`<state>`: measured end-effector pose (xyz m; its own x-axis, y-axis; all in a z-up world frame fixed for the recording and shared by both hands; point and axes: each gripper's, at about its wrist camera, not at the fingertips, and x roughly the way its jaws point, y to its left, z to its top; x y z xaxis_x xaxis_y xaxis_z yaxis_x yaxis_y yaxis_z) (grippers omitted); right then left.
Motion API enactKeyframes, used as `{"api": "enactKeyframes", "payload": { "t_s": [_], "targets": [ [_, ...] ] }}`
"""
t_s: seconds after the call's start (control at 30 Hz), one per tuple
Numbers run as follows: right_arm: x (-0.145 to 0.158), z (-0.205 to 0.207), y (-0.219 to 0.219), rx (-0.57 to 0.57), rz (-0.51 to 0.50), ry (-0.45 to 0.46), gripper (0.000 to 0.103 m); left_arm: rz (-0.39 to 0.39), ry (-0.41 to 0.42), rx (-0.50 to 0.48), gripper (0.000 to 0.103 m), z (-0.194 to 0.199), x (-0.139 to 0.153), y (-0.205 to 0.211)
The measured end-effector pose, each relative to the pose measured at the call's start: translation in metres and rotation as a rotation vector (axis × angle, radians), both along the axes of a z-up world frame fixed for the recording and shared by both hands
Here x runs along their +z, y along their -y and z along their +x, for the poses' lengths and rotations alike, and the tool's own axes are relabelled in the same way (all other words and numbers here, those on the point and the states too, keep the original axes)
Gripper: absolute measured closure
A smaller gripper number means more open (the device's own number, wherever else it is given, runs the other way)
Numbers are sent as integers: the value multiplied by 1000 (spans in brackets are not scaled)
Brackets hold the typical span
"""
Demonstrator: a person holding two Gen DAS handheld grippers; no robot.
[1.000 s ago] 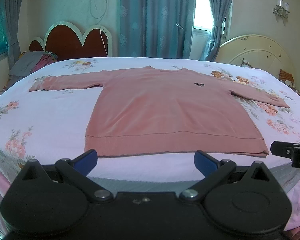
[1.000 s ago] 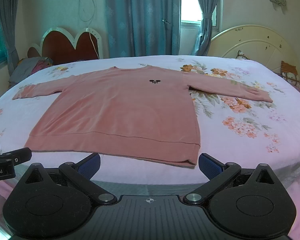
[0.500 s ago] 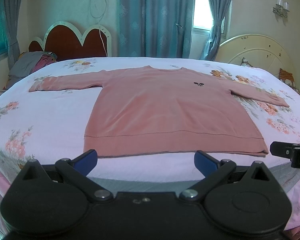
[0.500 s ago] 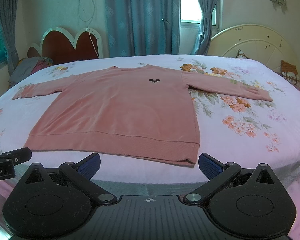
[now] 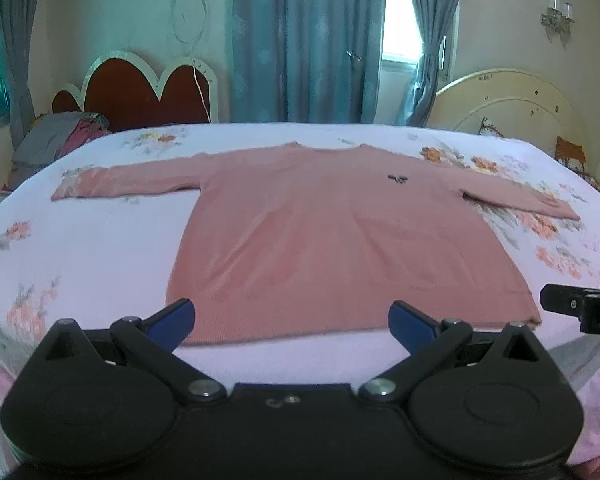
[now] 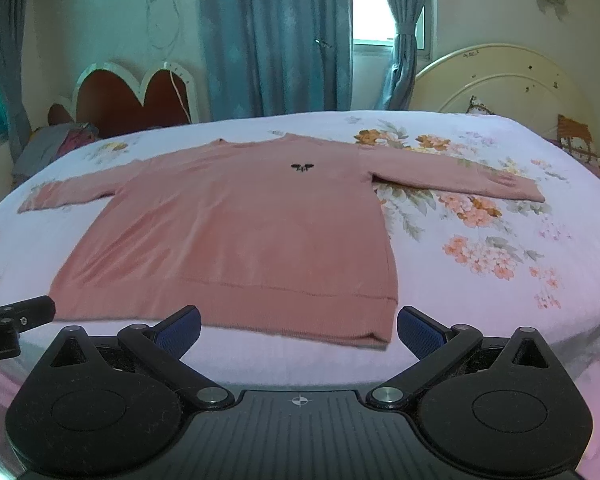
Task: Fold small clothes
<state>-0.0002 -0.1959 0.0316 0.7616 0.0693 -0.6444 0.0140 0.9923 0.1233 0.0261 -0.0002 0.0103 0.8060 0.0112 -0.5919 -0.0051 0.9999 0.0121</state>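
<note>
2 grippers, left [image 5: 291,321] and right [image 6: 298,327], hover with jaws spread at the near hem, ready; sweater [image 5: 340,236] lies flat on the bed [image 6: 500,300], unfolded.

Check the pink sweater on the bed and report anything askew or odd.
Nothing stands out. The pink sweater lies flat on the floral bedsheet, both sleeves spread outward, hem nearest. Both tongs, left and right, are open, short of it.

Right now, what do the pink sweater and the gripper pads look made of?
Pink sweater: soft matte knit, probably cotton or a blend; ribbed hem band, limp drape on the bed.
Pads: blue, fine-textured, likely rubber or similar grip material; exact type unclear.
</note>
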Motion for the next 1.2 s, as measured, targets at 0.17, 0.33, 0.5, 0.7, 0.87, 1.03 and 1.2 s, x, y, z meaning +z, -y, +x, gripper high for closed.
{"api": "enactKeyframes", "payload": {
  "t_s": [0.17, 0.33, 0.5, 0.7, 0.87, 1.03, 1.2],
  "targets": [
    [5, 22, -1, -11, 7, 26, 0, 22, 15, -2, 0, 22, 5, -3],
    [4, 47, 1, -40, 9, 31, 0, -52, 9, -2, 0, 49, 0, -12],
    [1, 77, 6, -85, 24, 36, 0, -118, -32, -24, 0, 87, -11, -23],
    [2, 112, 9, -138, 40, 43, 0, -98, -47, -35, 0, 125, -10, -32],
    [1, 139, 7, -192, 40, 54, 0, -122, -18, -100, 0, 146, -6, -41],
    [-3, 155, 15, -241, 20, 42, 0, -114, -69, -102, 0, 172, -13, -39],
    [-6, 163, 42, -275, 7, 52, 0, -121, -90, -178, 2, 190, -21, -18]
  ]
}}
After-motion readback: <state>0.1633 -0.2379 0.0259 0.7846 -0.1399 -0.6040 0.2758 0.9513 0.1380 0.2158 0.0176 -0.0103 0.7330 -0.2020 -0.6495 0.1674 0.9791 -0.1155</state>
